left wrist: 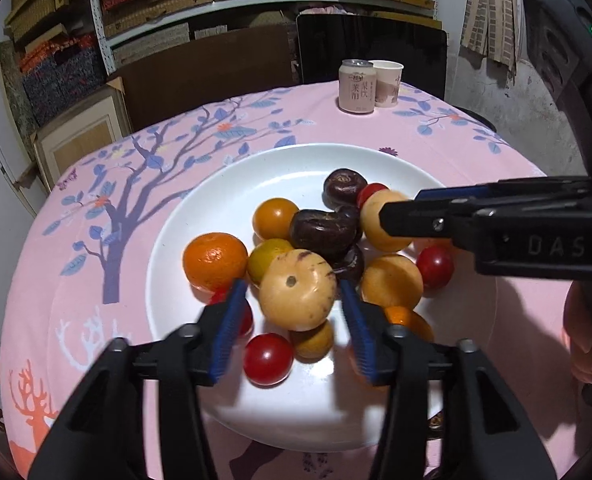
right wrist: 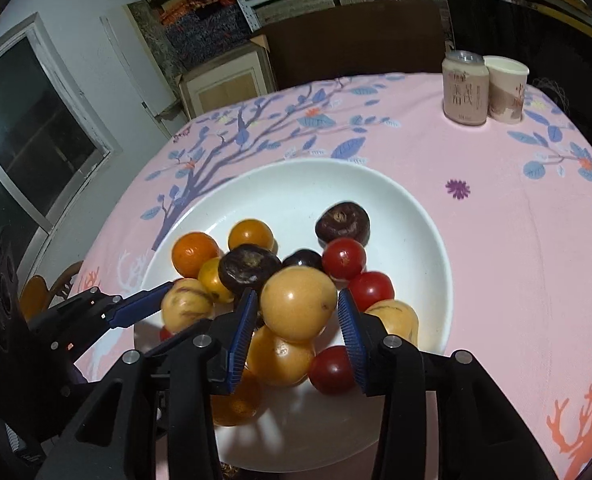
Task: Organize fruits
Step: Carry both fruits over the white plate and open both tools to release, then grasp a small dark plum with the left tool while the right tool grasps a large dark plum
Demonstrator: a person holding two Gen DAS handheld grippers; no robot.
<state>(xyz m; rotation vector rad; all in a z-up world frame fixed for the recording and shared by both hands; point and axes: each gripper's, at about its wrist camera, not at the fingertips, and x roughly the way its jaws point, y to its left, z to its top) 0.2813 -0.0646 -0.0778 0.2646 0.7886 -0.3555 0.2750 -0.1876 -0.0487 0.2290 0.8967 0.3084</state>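
Observation:
A white plate (left wrist: 200, 208) (right wrist: 416, 216) on the pink cloth holds a pile of fruit: an orange mandarin (left wrist: 215, 261), dark purple fruits (left wrist: 320, 230), red tomatoes (left wrist: 268, 358) and yellow ones. My left gripper (left wrist: 294, 308) stands open around a tan-yellow fruit (left wrist: 296, 288) that rests on the pile, with a small gap at each pad. My right gripper (right wrist: 296, 308) comes in from the right in the left wrist view, where it shows as a dark arm (left wrist: 396, 216). Its pads sit against a smooth yellow fruit (right wrist: 296, 304) on top of the heap.
A drink can (left wrist: 357, 86) (right wrist: 465, 92) and a paper cup (left wrist: 388, 82) (right wrist: 506, 90) stand at the table's far edge. A dark chair back (left wrist: 372, 48) is behind them. Stacked boxes and shelves fill the wall. A person's hand (left wrist: 588, 340) holds the right gripper.

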